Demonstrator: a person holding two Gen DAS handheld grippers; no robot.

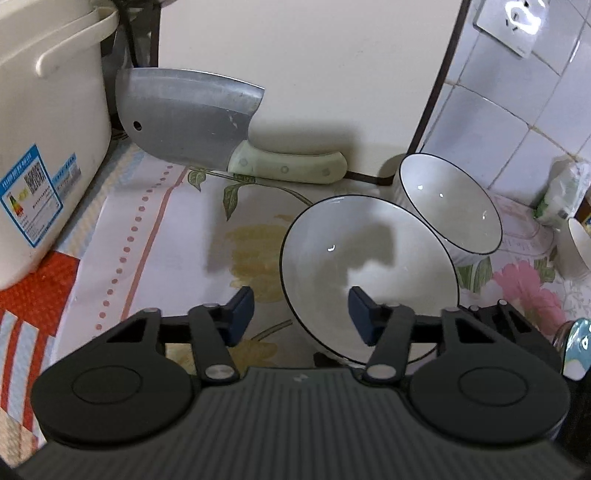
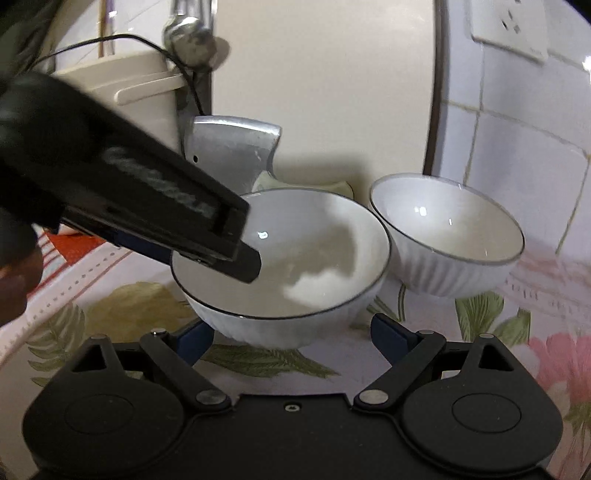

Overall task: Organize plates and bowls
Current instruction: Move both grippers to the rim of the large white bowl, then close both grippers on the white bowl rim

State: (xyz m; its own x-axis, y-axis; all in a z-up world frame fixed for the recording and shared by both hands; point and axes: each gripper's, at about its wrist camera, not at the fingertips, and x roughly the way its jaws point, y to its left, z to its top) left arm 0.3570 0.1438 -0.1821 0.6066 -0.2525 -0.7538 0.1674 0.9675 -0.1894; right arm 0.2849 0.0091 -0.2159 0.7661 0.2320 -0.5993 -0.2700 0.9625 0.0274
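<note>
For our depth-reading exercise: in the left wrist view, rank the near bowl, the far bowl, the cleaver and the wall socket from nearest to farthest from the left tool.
1. Near bowl: its rim sits between the left tool's pads.
2. Far bowl: just behind, to the right.
3. Cleaver: leaning on the back wall, left.
4. Wall socket: high up, top right.

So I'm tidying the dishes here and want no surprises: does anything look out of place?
Yes. A cleaver stands propped on edge against the board behind the near bowl and far bowl, blade bare. Both bowls sit upright, empty, apparently undamaged. Nothing looks spilled on the floral cloth.
</note>
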